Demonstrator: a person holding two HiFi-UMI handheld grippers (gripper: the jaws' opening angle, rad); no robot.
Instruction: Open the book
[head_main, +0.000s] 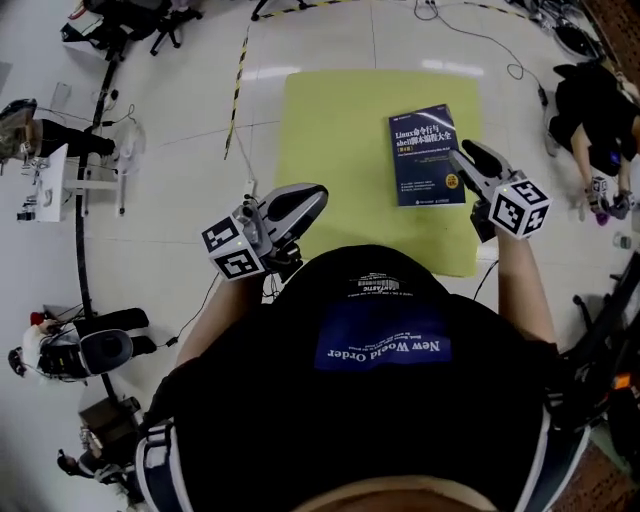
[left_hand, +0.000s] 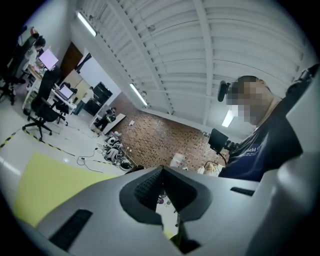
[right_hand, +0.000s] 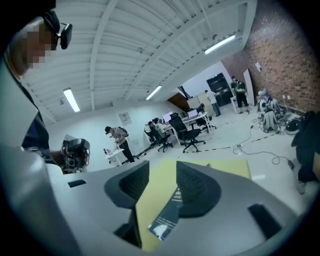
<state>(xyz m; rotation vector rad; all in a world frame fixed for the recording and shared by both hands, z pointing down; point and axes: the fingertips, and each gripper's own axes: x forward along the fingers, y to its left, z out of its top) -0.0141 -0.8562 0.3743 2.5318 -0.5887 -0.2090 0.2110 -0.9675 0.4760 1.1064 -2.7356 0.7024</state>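
Observation:
A closed blue book (head_main: 425, 150) lies on a yellow-green mat (head_main: 340, 150) on the white floor, toward the mat's right side. My right gripper (head_main: 462, 152) hovers over the book's right edge, pointing slightly down. In the right gripper view its jaws stand open (right_hand: 161, 167), and the book (right_hand: 167, 215) and mat show through the gap, untouched. My left gripper (head_main: 318, 192) hangs level over the mat's near left corner, well left of the book. Its fingertips (left_hand: 161, 169) meet with nothing between them.
A person (head_main: 595, 110) crouches on the floor right of the mat. Black-and-yellow tape (head_main: 240, 70) and cables run past the mat's far left. Office chairs (head_main: 130, 25) stand at the back left, and camera gear (head_main: 90, 345) lies on the floor at my left.

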